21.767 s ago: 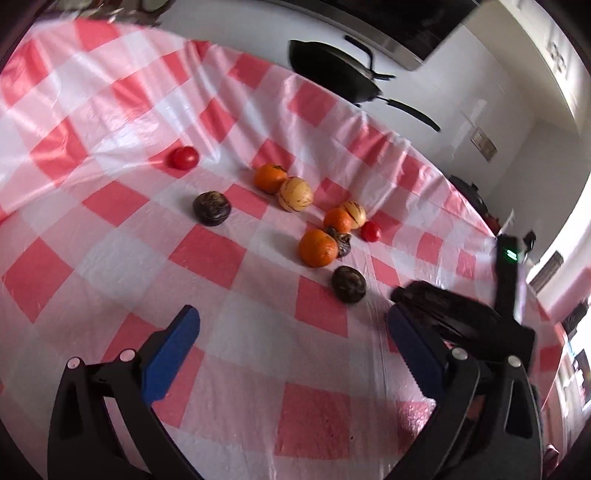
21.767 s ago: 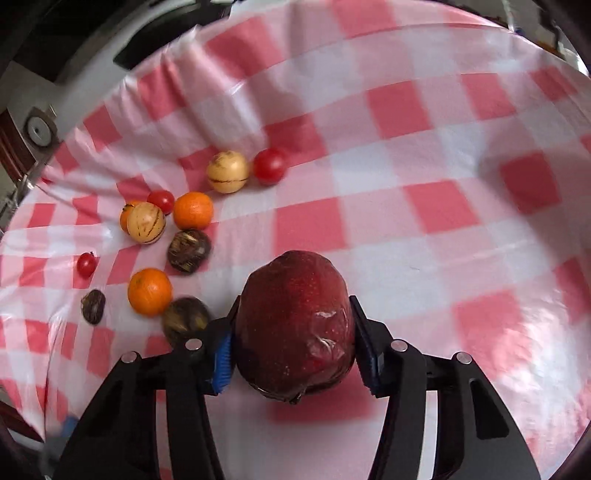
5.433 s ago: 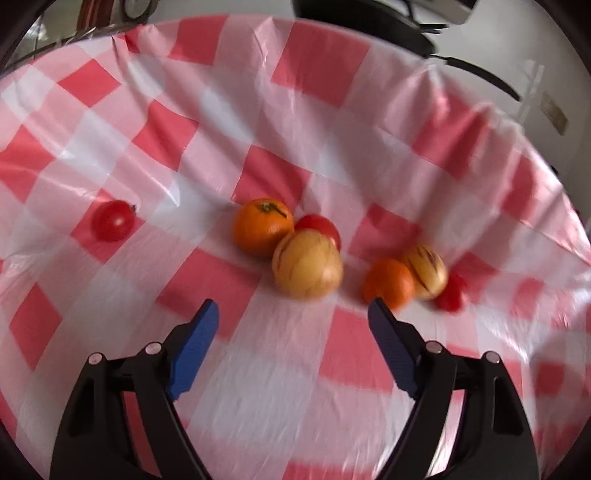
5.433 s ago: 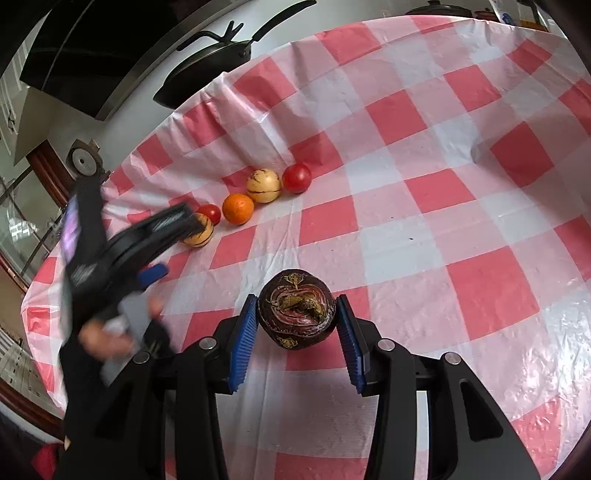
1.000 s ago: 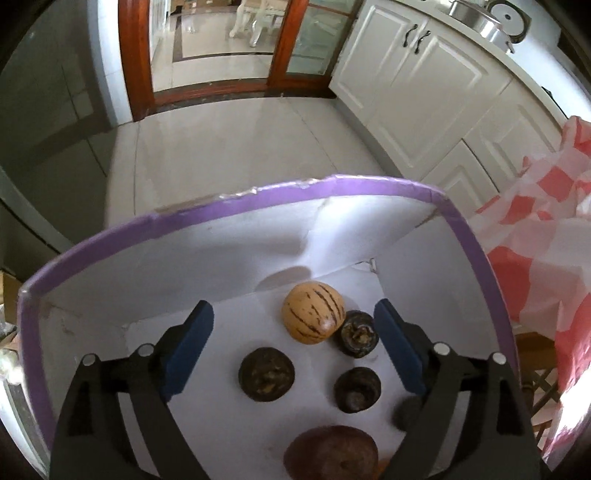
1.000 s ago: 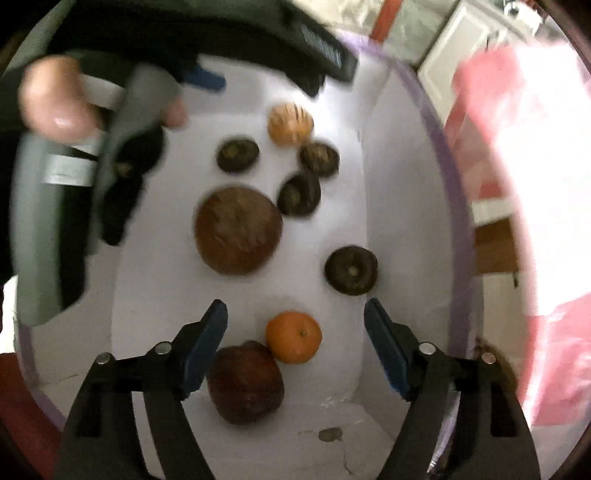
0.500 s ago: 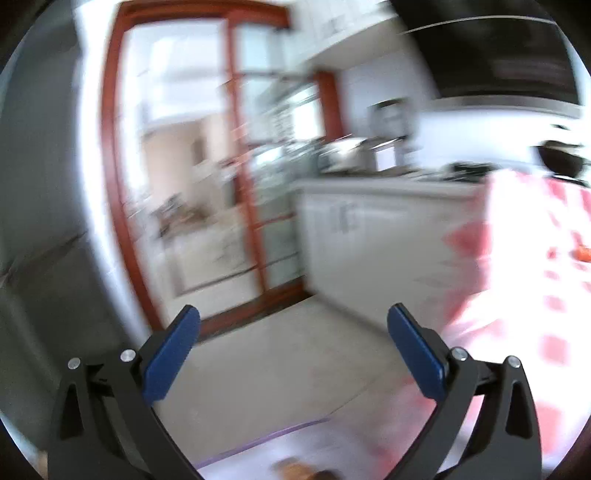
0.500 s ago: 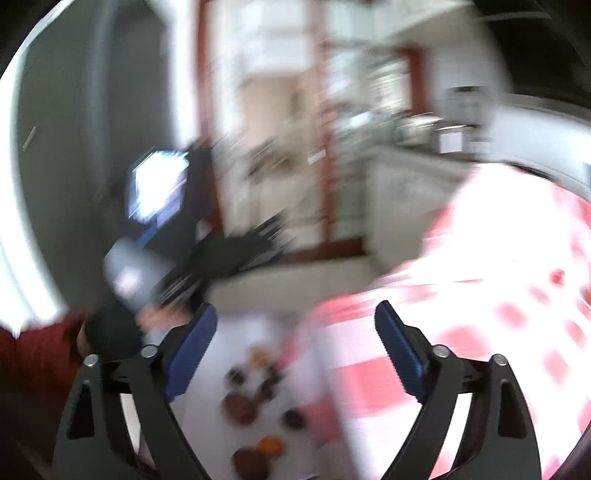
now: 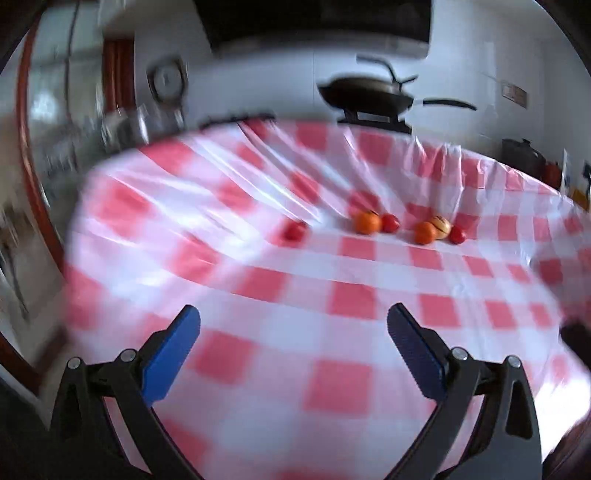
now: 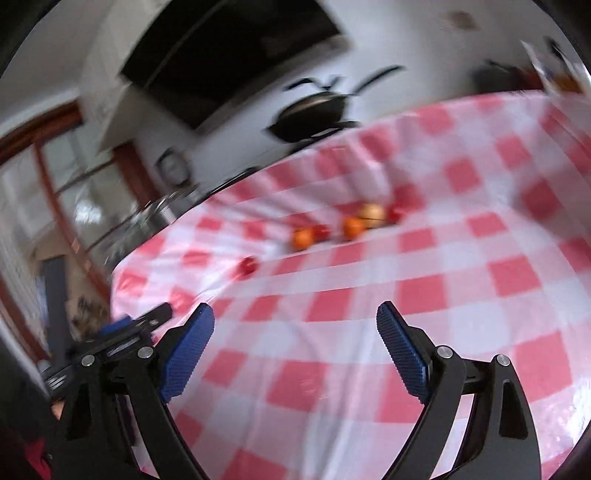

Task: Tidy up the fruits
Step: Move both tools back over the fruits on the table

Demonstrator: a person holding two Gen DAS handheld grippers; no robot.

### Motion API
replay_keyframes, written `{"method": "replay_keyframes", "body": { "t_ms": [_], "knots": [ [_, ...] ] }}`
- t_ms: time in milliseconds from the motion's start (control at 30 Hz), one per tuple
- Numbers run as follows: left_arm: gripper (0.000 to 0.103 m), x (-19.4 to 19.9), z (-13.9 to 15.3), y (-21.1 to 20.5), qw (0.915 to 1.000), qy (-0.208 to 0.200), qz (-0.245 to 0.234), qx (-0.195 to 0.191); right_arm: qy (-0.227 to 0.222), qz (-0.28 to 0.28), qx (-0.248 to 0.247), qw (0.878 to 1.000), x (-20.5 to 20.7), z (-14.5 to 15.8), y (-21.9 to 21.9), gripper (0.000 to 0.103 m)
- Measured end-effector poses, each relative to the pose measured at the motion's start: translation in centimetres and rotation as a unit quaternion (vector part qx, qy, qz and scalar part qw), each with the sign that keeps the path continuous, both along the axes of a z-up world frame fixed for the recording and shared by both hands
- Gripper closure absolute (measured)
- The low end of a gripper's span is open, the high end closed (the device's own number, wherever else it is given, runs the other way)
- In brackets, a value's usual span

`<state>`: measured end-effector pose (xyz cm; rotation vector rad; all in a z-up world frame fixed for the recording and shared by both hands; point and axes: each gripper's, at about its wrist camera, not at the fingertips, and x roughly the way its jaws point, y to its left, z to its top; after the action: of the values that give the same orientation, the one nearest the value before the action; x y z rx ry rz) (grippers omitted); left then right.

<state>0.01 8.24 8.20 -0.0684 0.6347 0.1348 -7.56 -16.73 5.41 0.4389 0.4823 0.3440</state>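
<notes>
The kitchen lay blurred behind a surface (image 9: pixel 354 302) covered in a glossy cloth of red and white checks, creased into folds toward its far left side. Beyond the cloth's far edge, at about one o'clock in the left wrist view, a dark wok (image 9: pixel 365 96) sat on a stand against a white wall, its long handle reaching right. Above it hung a black hood (image 9: pixel 317 22). At eleven o'clock a round gauge or clock (image 9: pixel 166 79) was fixed to the wall, beside a red-brown wooden door frame (image 9: pixel 116 70) with glass. A small plate on the wall at two o'clock was too blurred to read; no writing was legible anywhere.

The fruits lay far up the cloth in a loose row: a lone red tomato (image 9: pixel 295 230) on the left, then an orange (image 9: pixel 366 222) touching a second tomato (image 9: pixel 390 222), then another orange (image 9: pixel 424 232), a pale striped melon (image 9: pixel 439 226) and a third tomato (image 9: pixel 457 234) close together.

The left gripper (image 9: pixel 293 332) had just been spreading, its blue fingers (image 9: pixel 170 354) wide apart with only cloth between them. The right gripper (image 10: pixel 295 332) had likewise been spreading, its fingers (image 10: pixel 188 350) far apart and empty. In the right wrist view the left gripper appeared at eight o'clock, low beside the cloth's edge.
</notes>
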Motion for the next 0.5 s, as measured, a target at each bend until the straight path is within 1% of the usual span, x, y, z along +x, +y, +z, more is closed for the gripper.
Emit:
{"method": "replay_keyframes", "body": {
  "t_ms": [33, 67, 100, 200, 233, 300, 333, 400, 467, 500],
  "knots": [
    [0.002, 1.9, -0.6, -0.7, 0.9998, 0.012, 0.002, -0.018, 0.006, -0.014, 0.012, 1.0, 0.1, -0.9, -1.5, 0.016],
    [0.002, 3.0, -1.3, -1.2, 0.9993, 0.019, 0.002, -0.031, 0.013, -0.025, 0.018, 0.999, 0.4, -1.5, -2.1, 0.016],
    [0.002, 4.8, -1.8, -1.8, 0.9985, 0.026, 0.003, -0.047, 0.028, -0.038, 0.024, 0.999, 0.9, -2.2, -2.6, 0.016],
    [0.002, 7.4, -2.9, -2.3, 0.9964, 0.013, 0.018, -0.082, 0.051, -0.043, 0.036, 0.997, 1.0, -3.0, -3.0, 0.016],
    [0.002, 8.0, -3.3, -2.2, 0.9944, 0.001, 0.023, -0.103, 0.05, -0.044, 0.033, 0.997, 0.9, -3.0, -3.0, 0.016],
    [0.002, 8.2, -3.9, -1.4, 0.9894, -0.02, 0.03, -0.14, 0.039, -0.045, 0.018, 0.998, 0.7, -2.6, -2.6, 0.016],
    [0.002, 8.1, -4.2, -1.0, 0.9878, -0.026, 0.031, -0.15, 0.03, -0.046, 0.008, 0.998, 0.6, -2.5, -2.3, 0.016],
    [0.002, 7.9, -4.4, -0.1, 0.9875, -0.028, 0.027, -0.153, 0.022, -0.047, 0.001, 0.999, 0.6, -2.2, -2.0, 0.016],
    [0.002, 7.1, -4.0, 1.1, 0.9867, -0.041, 0.04, -0.152, 0.033, -0.041, 0.023, 0.998, 1.3, -2.2, -2.1, 0.017],
    [0.002, 6.8, -3.9, 1.6, 0.9843, -0.047, 0.048, -0.164, 0.04, -0.04, 0.03, 0.998, 1.7, -2.0, -2.0, 0.017]
  ]
}}
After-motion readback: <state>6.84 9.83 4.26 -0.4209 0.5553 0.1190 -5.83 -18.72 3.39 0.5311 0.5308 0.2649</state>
